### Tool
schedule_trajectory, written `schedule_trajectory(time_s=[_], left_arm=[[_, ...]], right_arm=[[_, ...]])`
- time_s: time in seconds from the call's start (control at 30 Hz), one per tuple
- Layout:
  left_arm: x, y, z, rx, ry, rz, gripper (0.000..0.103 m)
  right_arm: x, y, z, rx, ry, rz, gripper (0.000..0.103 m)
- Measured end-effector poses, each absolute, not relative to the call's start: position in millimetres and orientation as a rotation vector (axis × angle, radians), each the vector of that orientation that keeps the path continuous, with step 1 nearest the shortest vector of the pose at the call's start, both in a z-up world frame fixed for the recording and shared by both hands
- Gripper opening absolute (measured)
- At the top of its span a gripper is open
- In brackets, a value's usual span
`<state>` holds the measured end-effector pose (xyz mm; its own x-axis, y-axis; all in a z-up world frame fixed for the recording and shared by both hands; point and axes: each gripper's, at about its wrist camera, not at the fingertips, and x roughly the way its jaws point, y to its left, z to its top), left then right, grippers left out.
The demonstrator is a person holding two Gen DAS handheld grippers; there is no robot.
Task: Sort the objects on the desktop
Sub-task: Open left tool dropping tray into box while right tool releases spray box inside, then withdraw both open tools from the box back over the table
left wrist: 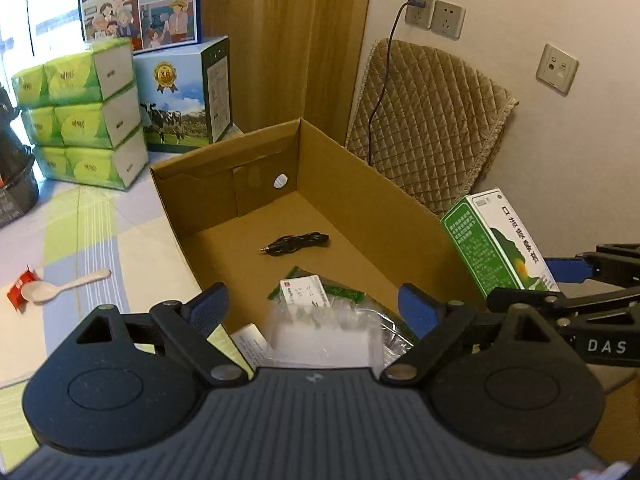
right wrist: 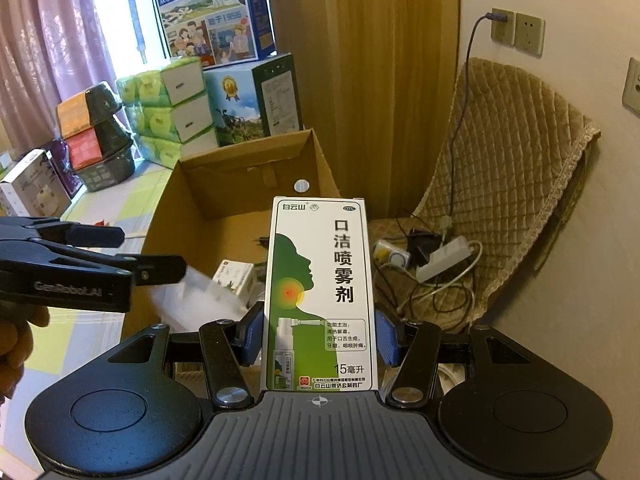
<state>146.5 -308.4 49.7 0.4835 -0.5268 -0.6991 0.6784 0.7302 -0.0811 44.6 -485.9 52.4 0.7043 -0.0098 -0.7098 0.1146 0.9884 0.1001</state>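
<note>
My left gripper (left wrist: pixel 312 304) is open, jaws wide apart, above the near end of an open cardboard box (left wrist: pixel 360 184). Below it in the box lie a clear plastic bag (left wrist: pixel 324 332) of white pieces, a green packet with a white label (left wrist: pixel 308 292) and a coiled black audio cable (left wrist: pixel 294 244). My right gripper (right wrist: pixel 319 334) is shut on an upright green-and-white spray box (right wrist: pixel 320 292), held beside the cardboard box's right wall (right wrist: pixel 320 160). The left wrist view shows that spray box (left wrist: pixel 500 244) at right. In the right wrist view the left gripper (right wrist: pixel 152 251) is at left, with the bag (right wrist: pixel 208 292) a white blur under it.
A cream spoon (left wrist: pixel 64 286) and a red packet (left wrist: pixel 22 284) lie on the checked tablecloth left of the box. Stacked tissue packs (left wrist: pixel 80 112) and milk cartons (left wrist: pixel 184 104) stand behind. A quilted chair (right wrist: pixel 500 168) with a power strip (right wrist: pixel 440 260) and cables is at right.
</note>
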Motion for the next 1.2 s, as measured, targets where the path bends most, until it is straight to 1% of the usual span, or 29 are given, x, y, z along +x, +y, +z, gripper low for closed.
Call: schedule_trajectory(time_s=[0.33, 0.47, 0.6, 0.77, 0.9, 1.0, 1.1, 1.17, 1.2], left_arm=[[137.0, -262.0, 49.5, 0.160, 0.779, -0.660, 0.091], [132.1, -244.8, 47.9, 0.130, 0.782, -0.625, 0.092], [127.9, -232.7, 45.5, 0.117, 0.785, -0.605, 0.092], [121.9, -217.8, 41.2, 0.096, 0.794, -0.587, 0.092], [115.7, -209.4, 38.2, 0.092, 0.800, -0.585, 0.092], [111.1, -201.3, 37.1, 0.091, 0.798, -0.577, 0.094], [106.4, -191.7, 35.7, 0.095, 0.799, -0.557, 0.095], [104.2, -184.2, 34.8, 0.090, 0.801, -0.539, 0.098], [103.1, -180.2, 34.9, 0.087, 0.800, -0.531, 0.098]], right_arm=[[55.5, -480.1, 44.8, 0.169, 0.795, -0.033, 0.052], [70.1, -478.3, 50.2, 0.201, 0.740, -0.005, 0.052], [84.3, -480.9, 57.4, 0.242, 0.708, -0.003, 0.054], [73.9, -480.5, 58.8, 0.233, 0.688, -0.001, 0.061], [58.9, -485.8, 52.4, 0.257, 0.694, -0.019, 0.062], [43.4, -489.1, 48.2, 0.278, 0.698, -0.034, 0.065], [27.0, -488.0, 45.1, 0.301, 0.703, -0.037, 0.072], [16.4, -483.1, 43.3, 0.311, 0.708, -0.030, 0.079], [11.9, -479.6, 43.2, 0.313, 0.708, -0.024, 0.080]])
